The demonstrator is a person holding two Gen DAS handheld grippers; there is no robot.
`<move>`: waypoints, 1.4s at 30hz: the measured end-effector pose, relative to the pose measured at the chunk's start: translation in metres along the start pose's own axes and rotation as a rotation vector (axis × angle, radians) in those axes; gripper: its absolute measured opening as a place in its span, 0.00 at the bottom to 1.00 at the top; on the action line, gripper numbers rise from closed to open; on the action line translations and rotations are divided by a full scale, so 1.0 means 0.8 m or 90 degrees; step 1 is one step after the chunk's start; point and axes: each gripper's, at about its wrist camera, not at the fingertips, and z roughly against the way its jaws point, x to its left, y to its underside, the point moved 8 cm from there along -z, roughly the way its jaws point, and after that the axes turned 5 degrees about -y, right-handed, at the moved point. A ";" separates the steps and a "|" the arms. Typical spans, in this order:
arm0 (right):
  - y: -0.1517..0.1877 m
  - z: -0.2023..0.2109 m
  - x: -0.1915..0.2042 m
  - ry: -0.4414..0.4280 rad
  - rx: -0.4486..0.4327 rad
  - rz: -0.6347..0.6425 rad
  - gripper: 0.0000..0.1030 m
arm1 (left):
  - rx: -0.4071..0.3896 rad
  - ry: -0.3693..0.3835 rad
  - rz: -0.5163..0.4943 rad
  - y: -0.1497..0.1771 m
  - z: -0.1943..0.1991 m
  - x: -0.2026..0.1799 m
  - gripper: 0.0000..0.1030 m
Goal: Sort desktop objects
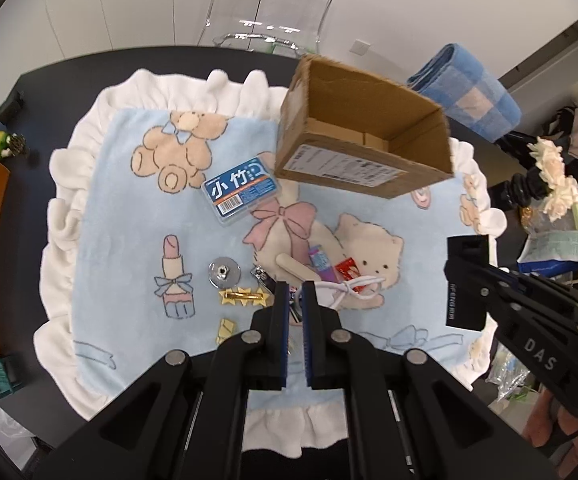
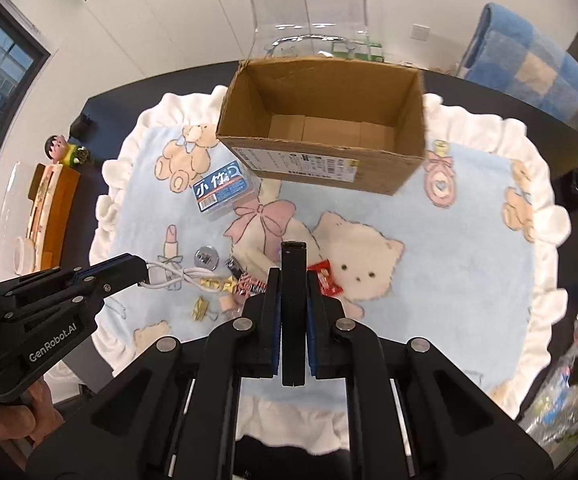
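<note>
- In the right wrist view, the right gripper (image 2: 293,276) is seen clamped on a flat black bar (image 2: 293,280), held upright between its pads above the blanket (image 2: 469,248).
- Only that view shows the left gripper (image 2: 143,270) pinched on a white cable (image 2: 177,274); in the left wrist view its jaws are narrowly parted, with the cable (image 1: 349,286) lying just beyond the tips.
- The cardboard box (image 2: 321,160) stands open at the blanket's far side, with the blue case (image 2: 219,192) just beside it.
- A metal disc (image 1: 224,271) and gold clip (image 1: 245,296) are noted near the left gripper (image 1: 295,292).
</note>
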 end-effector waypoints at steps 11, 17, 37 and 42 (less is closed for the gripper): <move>0.043 0.104 0.019 -0.002 -0.044 -0.018 0.10 | -0.045 -0.008 -0.058 0.030 0.084 -0.040 0.00; 0.062 0.135 0.015 -0.008 -0.073 -0.045 0.10 | -0.053 -0.003 -0.081 0.050 0.104 -0.058 0.00; 0.097 0.119 -0.005 -0.013 -0.077 -0.105 0.10 | 0.004 -0.013 -0.048 0.111 0.064 -0.001 0.01; 0.092 0.097 -0.006 -0.012 -0.060 -0.096 0.10 | 0.042 -0.012 -0.048 0.129 0.011 0.011 0.08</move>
